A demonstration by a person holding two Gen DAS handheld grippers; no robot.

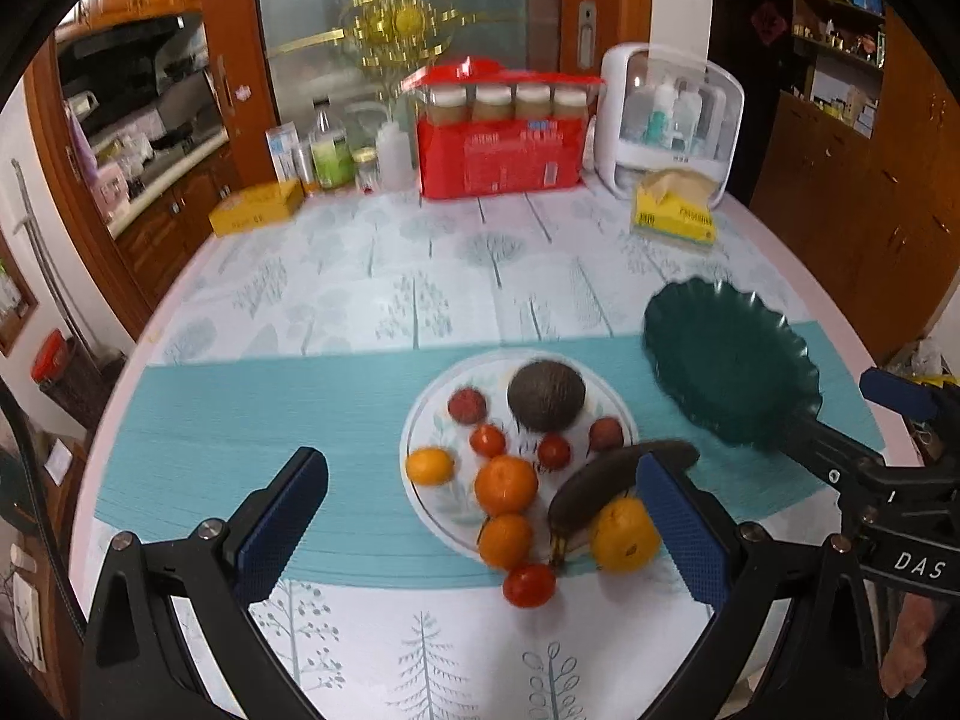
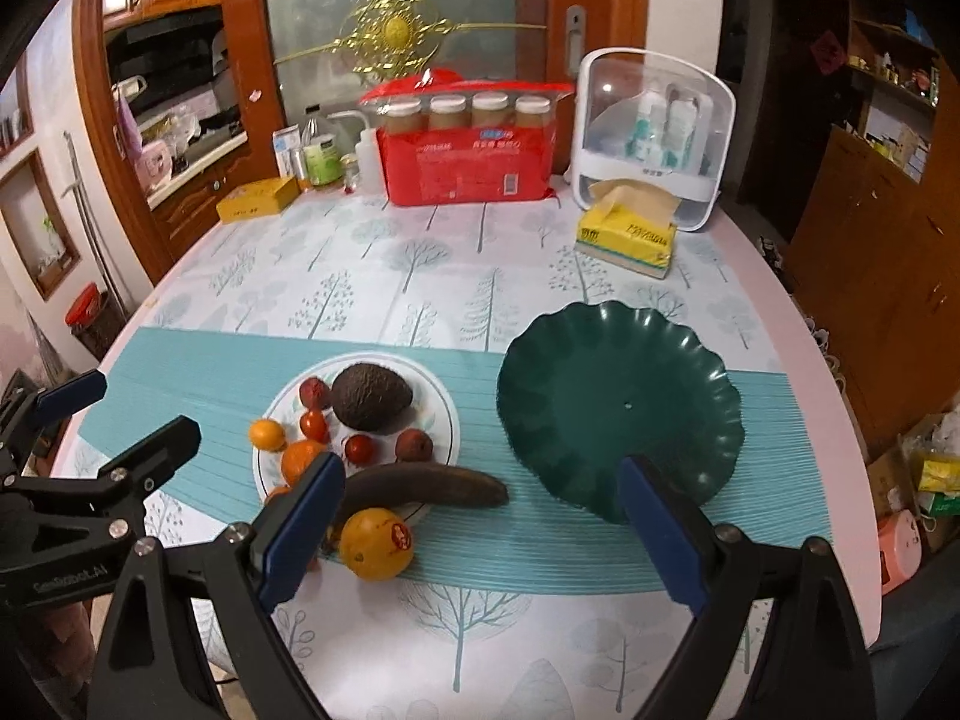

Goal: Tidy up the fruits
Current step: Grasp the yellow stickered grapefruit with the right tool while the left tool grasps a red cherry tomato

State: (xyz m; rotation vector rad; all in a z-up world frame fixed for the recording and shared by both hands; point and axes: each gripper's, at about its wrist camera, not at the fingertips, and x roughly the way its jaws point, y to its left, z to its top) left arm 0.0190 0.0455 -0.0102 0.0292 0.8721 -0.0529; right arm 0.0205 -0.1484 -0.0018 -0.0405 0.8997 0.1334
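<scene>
Blue pads frame both views: your left tool [image 1: 480, 528] hangs spread wide and empty above the near fruit, and your right tool [image 2: 480, 516] is spread just as wide, holding nothing, its right finger low over the near rim of the green dish [image 2: 618, 402].

Nearest you, off the plate on the table [image 2: 468, 636], lie a tomato [image 1: 528, 585], an orange [image 2: 377, 543] with a sticker, and a dark banana [image 2: 429, 483] whose left end rests on the plate rim. These loose ones are, I judge, the risk. The orange is round and sits on smooth cloth; a glancing touch from one pad could roll it toward the near edge. The banana looks very ripe, so a hard squeeze may split it.

Farther on, the white plate [image 2: 444, 414] is crowded: tangerines [image 1: 506, 483], small tomatoes, lychees and an avocado [image 2: 371, 396], several touching. Reach in with fingers this wide and you may nudge a neighbour off the rim.

The dish beside the plate is empty and looks light; a fruit dropped on its fluted edge could tip it. The left view is blurred, so judge positions from the right one.
</scene>
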